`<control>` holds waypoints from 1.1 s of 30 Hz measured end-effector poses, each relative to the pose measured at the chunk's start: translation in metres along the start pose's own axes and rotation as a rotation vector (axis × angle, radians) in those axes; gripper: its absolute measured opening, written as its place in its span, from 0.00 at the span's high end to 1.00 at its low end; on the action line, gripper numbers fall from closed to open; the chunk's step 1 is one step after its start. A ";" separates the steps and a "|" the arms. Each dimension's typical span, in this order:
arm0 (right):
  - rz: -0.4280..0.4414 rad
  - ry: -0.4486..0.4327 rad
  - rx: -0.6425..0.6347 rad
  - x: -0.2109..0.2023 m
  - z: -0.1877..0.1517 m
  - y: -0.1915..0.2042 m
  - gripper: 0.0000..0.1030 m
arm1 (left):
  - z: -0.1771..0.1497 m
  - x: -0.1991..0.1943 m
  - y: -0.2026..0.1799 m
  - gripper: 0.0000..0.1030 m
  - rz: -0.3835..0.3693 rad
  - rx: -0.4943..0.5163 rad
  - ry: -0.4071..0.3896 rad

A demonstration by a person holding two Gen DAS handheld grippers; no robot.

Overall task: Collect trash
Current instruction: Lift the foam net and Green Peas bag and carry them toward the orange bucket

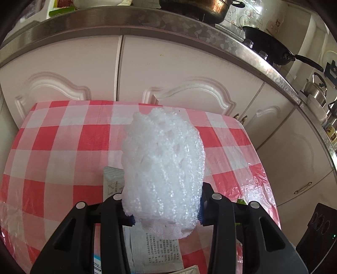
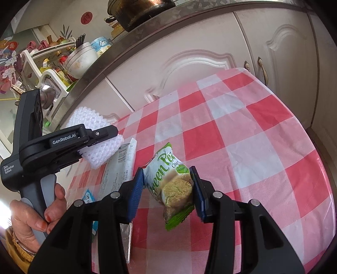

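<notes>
My left gripper is shut on a white foam net sleeve, which fills the middle of the left wrist view and hangs above the red-and-white checked tablecloth. The right wrist view shows that same left gripper at the left, held by a hand, with the foam net squeezed in it. My right gripper is shut on a green pea cake wrapper, lifted a little over the tablecloth.
A pale printed sachet and a small blue-and-white packet lie on the cloth under the left gripper. White cabinet doors and a counter with pots stand behind the table. A black box sits low at the right.
</notes>
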State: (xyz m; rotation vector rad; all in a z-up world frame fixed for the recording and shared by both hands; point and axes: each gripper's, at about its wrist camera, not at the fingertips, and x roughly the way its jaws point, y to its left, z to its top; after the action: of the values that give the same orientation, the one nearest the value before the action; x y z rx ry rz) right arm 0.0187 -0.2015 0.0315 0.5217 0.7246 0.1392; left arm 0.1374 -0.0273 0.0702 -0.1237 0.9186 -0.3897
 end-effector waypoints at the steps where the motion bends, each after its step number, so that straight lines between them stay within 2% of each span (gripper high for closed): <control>1: -0.002 -0.003 -0.007 -0.001 0.000 0.002 0.57 | -0.002 -0.004 0.003 0.60 -0.001 -0.003 -0.002; 19: 0.041 0.019 -0.086 -0.011 -0.012 0.052 0.57 | -0.037 -0.067 0.071 0.60 0.014 -0.081 -0.040; 33: 0.133 0.087 -0.195 -0.007 -0.038 0.127 0.57 | -0.070 -0.118 0.123 0.60 0.033 -0.130 -0.065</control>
State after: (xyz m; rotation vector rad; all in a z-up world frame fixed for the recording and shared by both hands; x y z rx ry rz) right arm -0.0047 -0.0789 0.0756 0.3787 0.7523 0.3556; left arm 0.0513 0.1354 0.0832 -0.2383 0.8806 -0.2937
